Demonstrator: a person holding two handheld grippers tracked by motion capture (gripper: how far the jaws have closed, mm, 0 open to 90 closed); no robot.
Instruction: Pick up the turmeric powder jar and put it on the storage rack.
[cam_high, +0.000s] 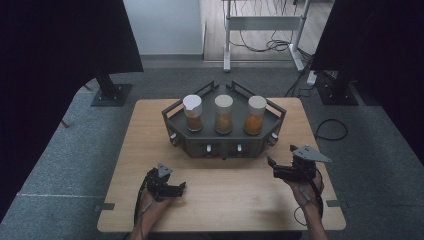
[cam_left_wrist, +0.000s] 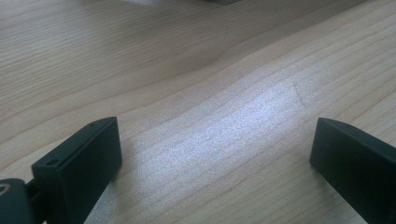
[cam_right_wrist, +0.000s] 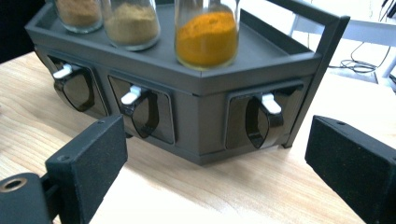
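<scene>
A dark grey rack (cam_high: 197, 142) stands at the far middle of the wooden table (cam_high: 230, 200), with three white-lidded jars in a row on top. The left jar (cam_high: 193, 114) holds brown powder, the middle jar (cam_high: 223, 115) tan powder, and the right jar (cam_high: 256, 116) orange powder. My left gripper (cam_high: 181, 188) rests low on the table near the front left, jaws open and empty (cam_left_wrist: 212, 154). My right gripper (cam_high: 281, 156) hovers just off the rack's front right corner, open with nothing between its jaws (cam_right_wrist: 215, 158). It faces the rack (cam_right_wrist: 205, 88) and a drawer handle (cam_right_wrist: 270, 105).
The rack's front faces carry small drawers with white-tipped handles (cam_right_wrist: 132, 95). Raised rails (cam_right_wrist: 327, 18) run along the rack's sides. Bare wood lies between the two grippers. Beyond the table are black stands (cam_high: 107, 90), cables (cam_high: 330, 130) on grey carpet, and a white desk frame (cam_high: 265, 22).
</scene>
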